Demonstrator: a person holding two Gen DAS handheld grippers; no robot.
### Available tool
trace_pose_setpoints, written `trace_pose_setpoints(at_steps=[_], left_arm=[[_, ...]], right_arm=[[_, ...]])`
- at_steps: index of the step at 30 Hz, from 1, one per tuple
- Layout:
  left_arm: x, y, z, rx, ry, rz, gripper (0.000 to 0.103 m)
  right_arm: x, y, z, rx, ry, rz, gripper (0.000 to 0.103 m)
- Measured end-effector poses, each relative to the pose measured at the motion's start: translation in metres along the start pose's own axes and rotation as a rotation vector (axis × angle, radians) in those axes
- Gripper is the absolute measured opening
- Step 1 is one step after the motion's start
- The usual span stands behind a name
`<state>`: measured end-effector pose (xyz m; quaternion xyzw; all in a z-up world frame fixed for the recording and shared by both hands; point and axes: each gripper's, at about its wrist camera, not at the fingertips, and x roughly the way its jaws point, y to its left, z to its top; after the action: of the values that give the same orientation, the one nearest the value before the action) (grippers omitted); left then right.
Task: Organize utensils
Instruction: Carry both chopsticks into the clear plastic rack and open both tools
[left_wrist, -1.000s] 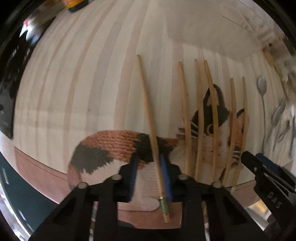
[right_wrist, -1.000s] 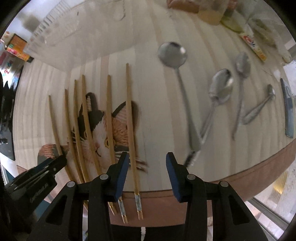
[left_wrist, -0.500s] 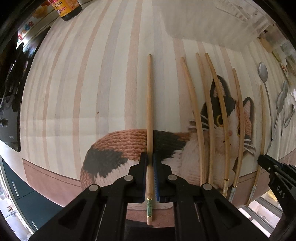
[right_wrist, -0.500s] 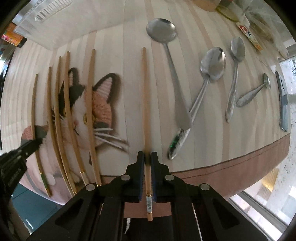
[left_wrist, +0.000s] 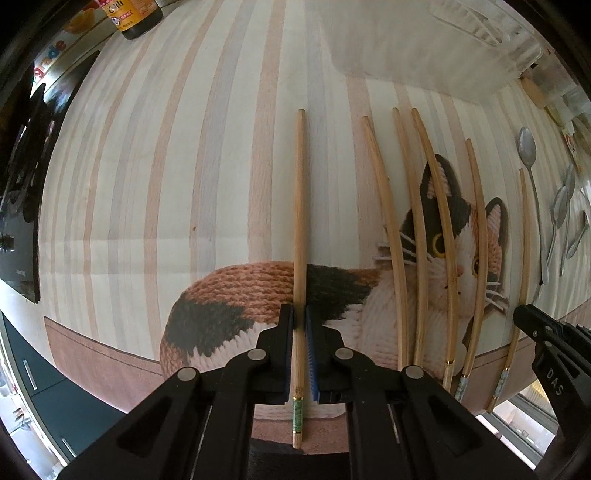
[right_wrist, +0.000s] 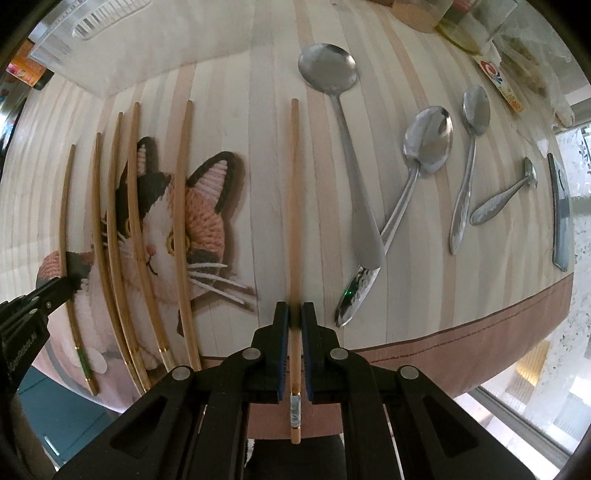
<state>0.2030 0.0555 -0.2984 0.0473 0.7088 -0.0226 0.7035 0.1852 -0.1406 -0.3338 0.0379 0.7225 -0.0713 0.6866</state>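
Left wrist view: the desk (left_wrist: 221, 147), covered by a striped cloth with a cat picture, has broad bare cloth to the left of the held chopstick, out to the near brown border and the desk edge at lower left. A dark bottle (left_wrist: 136, 18) stands at the far edge. The left gripper (left_wrist: 299, 350) lies low and level along the cloth, its jaws closed tight on the green-banded chopstick (left_wrist: 300, 221), gripping near the banded butt end. The chopstick's long axis runs straight away from the camera, tip pointing to the far side. To its right four loose chopsticks (left_wrist: 417, 221) lie roughly parallel.

Right wrist view: the near desk edge runs across the lower right, with a window beyond. The right gripper (right_wrist: 294, 343) is likewise low and level, its jaws clamped on the white-banded chopstick (right_wrist: 294, 203), which points straight away and lies in the open strip between the loose chopsticks on the left and the large spoon (right_wrist: 343, 129) on the right. Three smaller spoons (right_wrist: 417, 173) lie further right, well apart from it.
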Motion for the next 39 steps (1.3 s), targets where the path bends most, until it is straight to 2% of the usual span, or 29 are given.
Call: trace_pose_setpoints(at_steps=[4, 6, 13, 20, 23, 27, 31, 39], left_arm=[[0.001, -0.004, 0.001, 0.026, -0.008, 0.018, 0.005], [-0.002, -0.007, 0.0, 0.036, -0.032, 0.063, 0.004], [-0.057, 0.003, 0.001, -0.005, -0.16, 0.093, 0.004], [-0.14, 0.021, 0.02, -0.042, -0.326, 0.035, 0.004], [-0.169, 0.027, 0.036, -0.035, -0.365, -0.021, 0.004], [-0.196, 0.03, 0.068, -0.002, -0.395, -0.089, 0.004], [-0.207, 0.025, 0.115, 0.008, -0.394, -0.123, 0.005], [-0.183, 0.018, 0.206, -0.058, -0.253, -0.292, 0.005]], right_arm=[[-0.002, 0.007, -0.003, -0.004, -0.013, -0.011, 0.009], [-0.004, 0.006, -0.004, 0.013, -0.022, 0.002, 0.007], [-0.03, -0.008, -0.011, 0.049, -0.06, 0.072, 0.007], [-0.109, -0.015, -0.006, 0.046, -0.201, 0.117, 0.007], [-0.14, -0.018, 0.003, 0.053, -0.252, 0.139, 0.007], [-0.176, -0.009, 0.038, 0.048, -0.311, 0.18, 0.007], [-0.196, 0.003, 0.092, 0.041, -0.347, 0.216, 0.007], [-0.189, 0.016, 0.198, 0.032, -0.293, 0.275, 0.007]])
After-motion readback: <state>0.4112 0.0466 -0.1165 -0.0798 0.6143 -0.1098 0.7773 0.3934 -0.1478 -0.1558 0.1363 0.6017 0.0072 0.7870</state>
